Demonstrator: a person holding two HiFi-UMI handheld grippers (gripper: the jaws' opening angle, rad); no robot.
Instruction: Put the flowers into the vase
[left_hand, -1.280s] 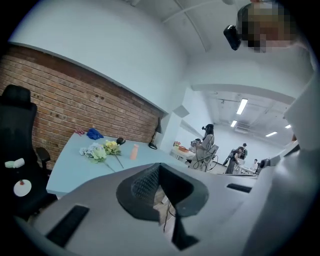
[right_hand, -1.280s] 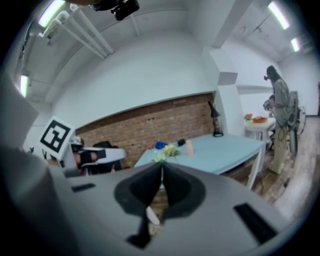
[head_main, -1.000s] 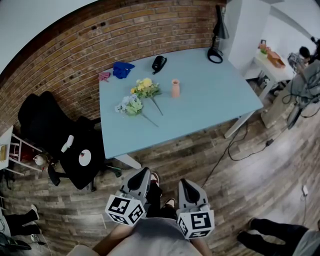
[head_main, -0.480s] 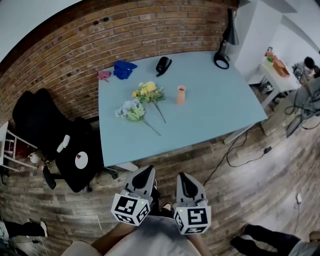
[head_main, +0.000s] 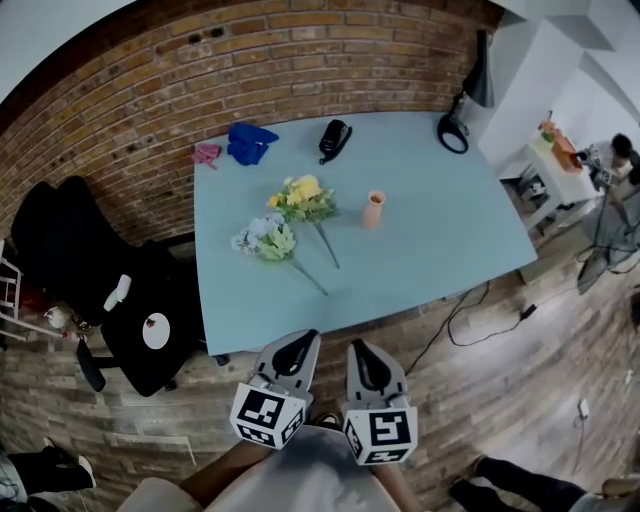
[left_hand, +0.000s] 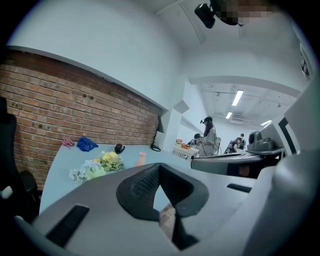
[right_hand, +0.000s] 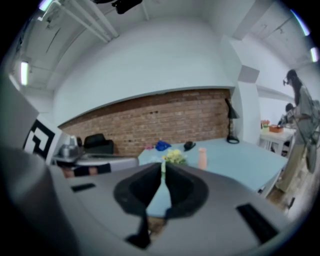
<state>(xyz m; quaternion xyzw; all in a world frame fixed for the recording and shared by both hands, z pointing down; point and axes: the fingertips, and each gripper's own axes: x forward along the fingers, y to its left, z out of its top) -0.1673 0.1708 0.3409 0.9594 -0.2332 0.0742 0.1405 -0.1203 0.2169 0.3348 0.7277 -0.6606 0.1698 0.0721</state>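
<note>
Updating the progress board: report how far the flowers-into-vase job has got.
Done: nothing. The yellow bunch and white bunch lie on the table beside the upright vase, which has no flowers in it. In hand: nothing; left gripper and right gripper are shut, empty, short of the table. Left: put both bunches into the vase.

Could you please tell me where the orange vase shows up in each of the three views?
Head view: the vase stands upright on the table, a little right of centre in the upper half.
Left gripper view: the vase is small, left of centre, at mid height.
Right gripper view: the vase is right of centre, at mid height.
Shared landmark: the yellow flowers lie to its left in all three.
</note>
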